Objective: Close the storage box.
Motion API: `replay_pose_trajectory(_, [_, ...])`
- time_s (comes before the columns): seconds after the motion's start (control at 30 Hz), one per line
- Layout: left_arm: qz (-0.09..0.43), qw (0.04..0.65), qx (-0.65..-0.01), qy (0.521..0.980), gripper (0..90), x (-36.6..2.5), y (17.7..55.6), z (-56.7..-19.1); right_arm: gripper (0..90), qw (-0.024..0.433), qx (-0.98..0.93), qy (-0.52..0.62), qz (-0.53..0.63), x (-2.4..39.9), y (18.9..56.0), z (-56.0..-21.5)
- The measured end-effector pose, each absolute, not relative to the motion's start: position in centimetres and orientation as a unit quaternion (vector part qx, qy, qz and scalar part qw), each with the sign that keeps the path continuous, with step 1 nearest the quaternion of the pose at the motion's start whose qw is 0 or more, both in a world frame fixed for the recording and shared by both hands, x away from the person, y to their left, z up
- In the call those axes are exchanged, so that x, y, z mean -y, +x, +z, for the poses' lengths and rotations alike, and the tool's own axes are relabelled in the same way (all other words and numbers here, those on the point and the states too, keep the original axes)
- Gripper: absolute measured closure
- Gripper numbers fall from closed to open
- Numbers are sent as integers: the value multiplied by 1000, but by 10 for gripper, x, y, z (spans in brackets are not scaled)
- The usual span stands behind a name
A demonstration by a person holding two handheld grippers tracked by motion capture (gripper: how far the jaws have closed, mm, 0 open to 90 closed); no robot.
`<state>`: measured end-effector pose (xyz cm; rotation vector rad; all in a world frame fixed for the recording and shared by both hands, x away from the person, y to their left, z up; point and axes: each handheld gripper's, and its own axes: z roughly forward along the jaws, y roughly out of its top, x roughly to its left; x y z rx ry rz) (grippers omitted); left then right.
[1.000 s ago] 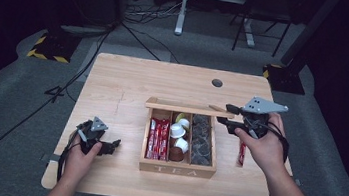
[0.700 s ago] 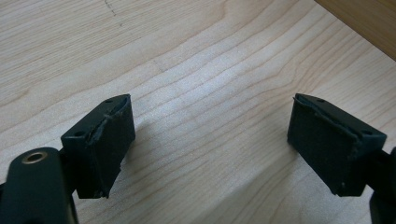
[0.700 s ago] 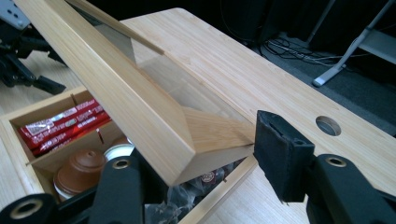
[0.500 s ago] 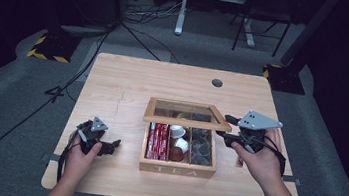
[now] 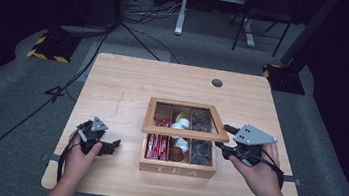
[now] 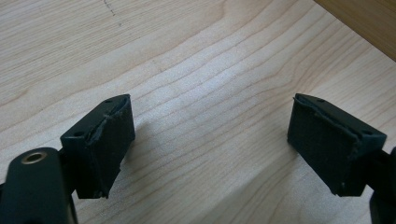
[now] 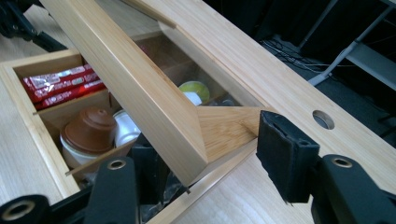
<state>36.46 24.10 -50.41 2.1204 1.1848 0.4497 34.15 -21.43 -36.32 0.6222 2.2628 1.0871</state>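
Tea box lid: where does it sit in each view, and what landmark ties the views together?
High view: the tea box lid stands half-lowered over the box, centre, by the right gripper.
Left gripper view: not in it.
Right gripper view: lid slants across the centre, its corner between the jaws.
Shared landmark: red sachets.

A light wooden table (image 5: 129,82) bears a wooden tea box with a glass-paned lid (image 5: 181,138) slightly right of its centre, toward the near edge. The half-lowered lid (image 5: 186,119) hangs over the far part of the box. Inside, red sachets (image 5: 156,146) lie in the left compartment, round capsules (image 5: 179,146) in the middle, dark packets (image 5: 201,151) on the right. The left gripper (image 5: 106,146) sits near-left of the box; the right gripper (image 5: 225,140) is at the lid's right edge. A round cable hole (image 5: 217,82) lies far-right.
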Motion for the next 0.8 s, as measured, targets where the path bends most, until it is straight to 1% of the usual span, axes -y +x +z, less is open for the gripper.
replay_pose_trajectory(0.3, [172,327,-452,812,123,-239,366,-504,427,283,-849,218,390,212,328,-376])
replay_pose_trajectory(0.8, [172,328,-452,812,120,-239,367,-505,394,273,-862,210,371,215,317,-400])
